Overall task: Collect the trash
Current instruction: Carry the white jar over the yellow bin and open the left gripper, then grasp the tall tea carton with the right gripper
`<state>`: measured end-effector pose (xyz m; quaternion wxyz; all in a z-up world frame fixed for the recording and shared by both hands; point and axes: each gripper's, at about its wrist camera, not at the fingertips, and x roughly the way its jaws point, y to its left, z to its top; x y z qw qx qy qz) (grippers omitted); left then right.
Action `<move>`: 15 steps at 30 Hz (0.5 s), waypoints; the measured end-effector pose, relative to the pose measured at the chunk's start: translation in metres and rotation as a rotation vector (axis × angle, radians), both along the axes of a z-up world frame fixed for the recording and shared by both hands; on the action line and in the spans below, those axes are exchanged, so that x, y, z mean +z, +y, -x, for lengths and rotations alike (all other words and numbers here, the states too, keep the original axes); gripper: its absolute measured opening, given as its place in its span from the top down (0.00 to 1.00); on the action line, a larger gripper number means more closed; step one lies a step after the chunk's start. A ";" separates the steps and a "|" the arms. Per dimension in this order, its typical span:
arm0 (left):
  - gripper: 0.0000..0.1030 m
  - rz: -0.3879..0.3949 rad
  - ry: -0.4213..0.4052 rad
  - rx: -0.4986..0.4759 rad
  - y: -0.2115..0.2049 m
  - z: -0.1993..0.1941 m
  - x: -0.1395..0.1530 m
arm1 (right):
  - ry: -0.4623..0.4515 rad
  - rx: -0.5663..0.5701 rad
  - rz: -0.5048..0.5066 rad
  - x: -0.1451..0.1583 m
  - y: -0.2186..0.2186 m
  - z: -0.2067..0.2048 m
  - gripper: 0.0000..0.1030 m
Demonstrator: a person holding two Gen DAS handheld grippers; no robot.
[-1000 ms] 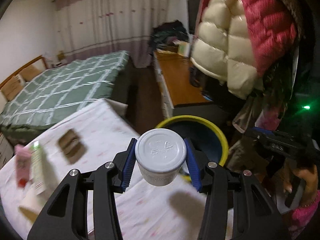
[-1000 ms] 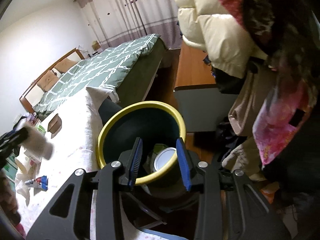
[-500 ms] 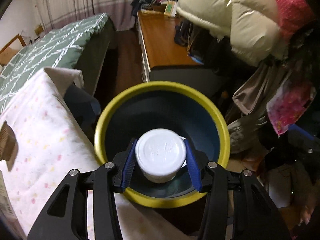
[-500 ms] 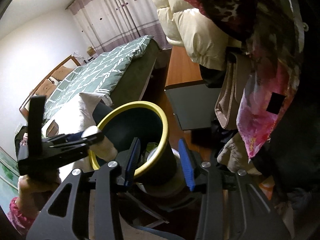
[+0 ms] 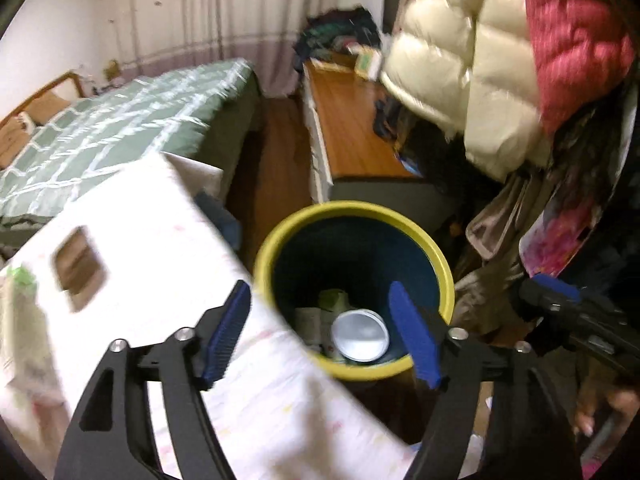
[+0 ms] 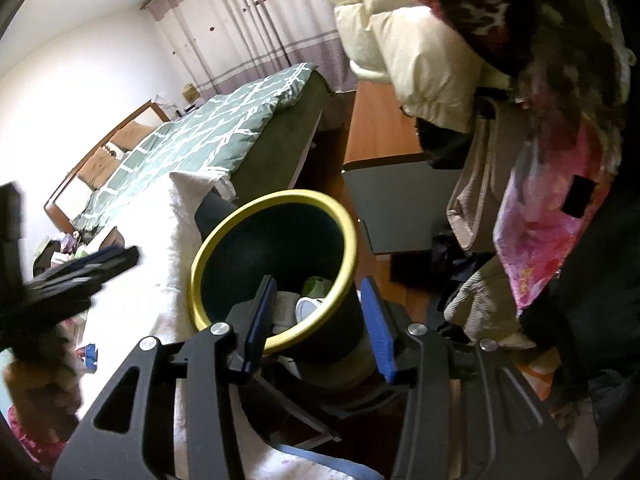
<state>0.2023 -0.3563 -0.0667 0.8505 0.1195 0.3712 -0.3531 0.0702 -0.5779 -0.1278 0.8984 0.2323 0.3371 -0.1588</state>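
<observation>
A dark bin with a yellow rim [image 5: 356, 210] stands beside the white table [image 5: 140, 220]. Inside it lie a white cup showing its round end [image 5: 360, 335], a green packet [image 5: 334, 300] and paper. My left gripper [image 5: 320, 336] is open and empty, above the bin's near rim. In the right wrist view the bin [image 6: 224, 236] holds the same white cup [image 6: 310, 306]. My right gripper [image 6: 318, 326] is open and empty over the bin's near side. The left gripper shows blurred at the left of that view [image 6: 72, 276].
A brown wallet-like item [image 5: 78, 268] and a green-topped tube [image 5: 22, 280] lie on the table. A bed with a green cover [image 5: 120, 120], a wooden cabinet [image 5: 352, 128] and hanging jackets [image 5: 480, 80] surround the bin. Small items lie at the table's edge [image 6: 90, 354].
My left gripper carried the white cup over the bin, opened and let it go. The cup now lies in the bin. The left gripper has pulled back toward the table.
</observation>
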 end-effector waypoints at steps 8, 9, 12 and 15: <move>0.12 0.071 -0.172 0.219 0.139 0.040 0.054 | 0.033 0.123 0.015 -0.004 0.051 -0.029 0.58; 0.12 0.076 -0.191 0.252 0.157 0.045 0.058 | 0.036 0.135 0.017 -0.004 0.057 -0.033 0.58; 0.10 0.082 -0.239 0.347 0.209 0.061 0.071 | 0.054 0.211 0.028 -0.005 0.087 -0.051 0.58; 0.10 0.069 -0.274 0.435 0.253 0.075 0.076 | 0.061 0.280 0.036 -0.004 0.117 -0.065 0.58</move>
